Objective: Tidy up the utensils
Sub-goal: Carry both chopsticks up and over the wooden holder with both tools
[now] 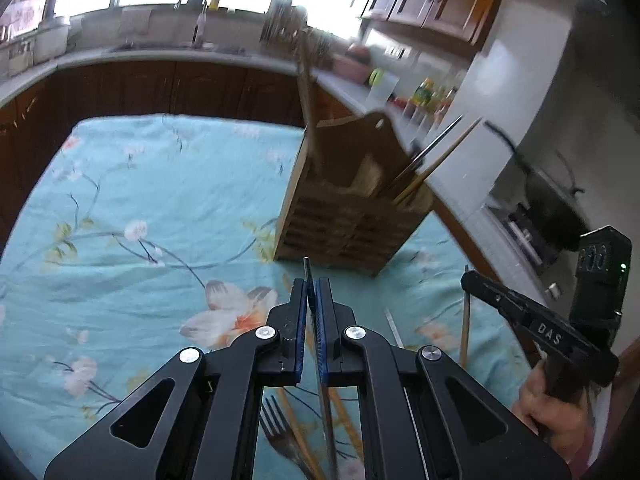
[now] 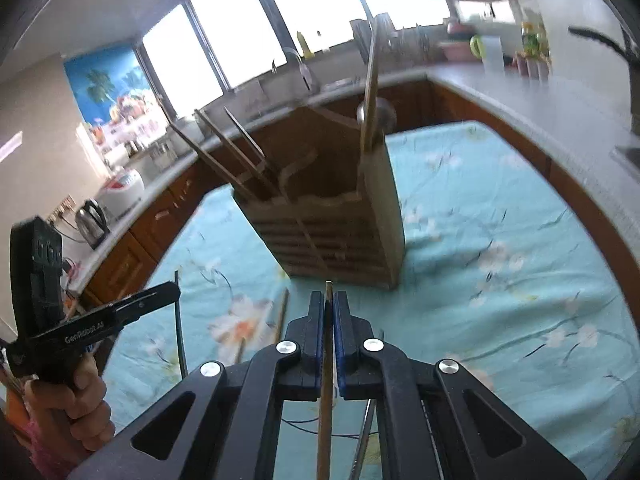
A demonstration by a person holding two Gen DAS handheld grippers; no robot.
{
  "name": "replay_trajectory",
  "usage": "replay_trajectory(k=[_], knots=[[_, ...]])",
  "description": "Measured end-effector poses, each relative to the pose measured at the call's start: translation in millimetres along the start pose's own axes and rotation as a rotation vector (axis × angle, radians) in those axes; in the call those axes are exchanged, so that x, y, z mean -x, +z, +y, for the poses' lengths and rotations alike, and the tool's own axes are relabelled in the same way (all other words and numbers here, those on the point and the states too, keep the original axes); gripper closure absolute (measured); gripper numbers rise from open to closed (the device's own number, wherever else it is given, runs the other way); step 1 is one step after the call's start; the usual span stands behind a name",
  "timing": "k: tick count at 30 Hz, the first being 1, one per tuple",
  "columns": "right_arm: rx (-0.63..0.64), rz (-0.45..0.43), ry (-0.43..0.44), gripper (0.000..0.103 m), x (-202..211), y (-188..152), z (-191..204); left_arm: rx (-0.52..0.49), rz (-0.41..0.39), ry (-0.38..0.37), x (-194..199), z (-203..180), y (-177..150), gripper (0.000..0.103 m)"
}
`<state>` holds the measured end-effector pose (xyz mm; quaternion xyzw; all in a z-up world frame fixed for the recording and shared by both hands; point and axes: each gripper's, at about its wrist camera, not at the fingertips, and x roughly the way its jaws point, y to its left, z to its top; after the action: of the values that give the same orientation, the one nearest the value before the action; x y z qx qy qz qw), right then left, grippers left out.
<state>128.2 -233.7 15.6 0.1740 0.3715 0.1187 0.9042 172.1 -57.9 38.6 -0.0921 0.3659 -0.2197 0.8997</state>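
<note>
A kitchen rings the scene: a pale countertop [image 1: 168, 54] over dark wooden cabinets [image 2: 132, 248], bright overexposed windows [image 2: 224, 36] behind a sink tap. Ahead of both sets of jaws spreads a turquoise tablecloth printed with pale blossoms [image 1: 132, 184].

Standing on it, just beyond the fingertips in each view, is a slatted brown wooden utensil holder [image 1: 340, 220], already holding several chopsticks and a long handle; its contents are motion-blurred and hard to sort.

The left gripper [image 1: 311, 292] has its jaws nearly closed, pinching a thin dark metal chopstick [image 1: 306, 270] whose tip pokes out toward the holder. The right gripper [image 2: 329, 304] is likewise nearly closed on a light wooden chopstick [image 2: 325, 408], its tip just short of the holder's base.

Beneath the left jaws lie a silver metal fork [image 1: 280, 432] and more sticks, partly hidden by the gripper body. A silver kettle [image 2: 93, 222] sits far left of the right jaws.
</note>
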Motion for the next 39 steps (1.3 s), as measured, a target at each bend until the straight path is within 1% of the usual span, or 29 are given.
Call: replay_trajectory(k=[7, 13, 18, 29, 35, 39], knots=[[0.025, -0.115, 0.017, 0.099, 43, 17, 15, -0.021, -0.101, -0.033, 50, -12, 7, 0.100], [0.049, -0.196, 0.020, 0.099, 72, 30, 20, -0.048, -0.173, -0.042, 77, -21, 13, 0.100], [0.062, -0.235, 0.014, 0.099, 81, 39, 25, -0.057, -0.198, -0.040, 84, -23, 18, 0.100], [0.075, -0.274, 0.016, 0.099, 87, 50, 27, -0.073, -0.247, -0.033, 93, -27, 32, 0.100], [0.090, -0.303, 0.010, 0.099, 89, 62, 27, -0.083, -0.292, -0.026, 100, -30, 50, 0.100], [0.099, -0.344, 0.001, 0.099, 93, 82, 28, -0.100, -0.336, -0.020, 105, -35, 68, 0.100]])
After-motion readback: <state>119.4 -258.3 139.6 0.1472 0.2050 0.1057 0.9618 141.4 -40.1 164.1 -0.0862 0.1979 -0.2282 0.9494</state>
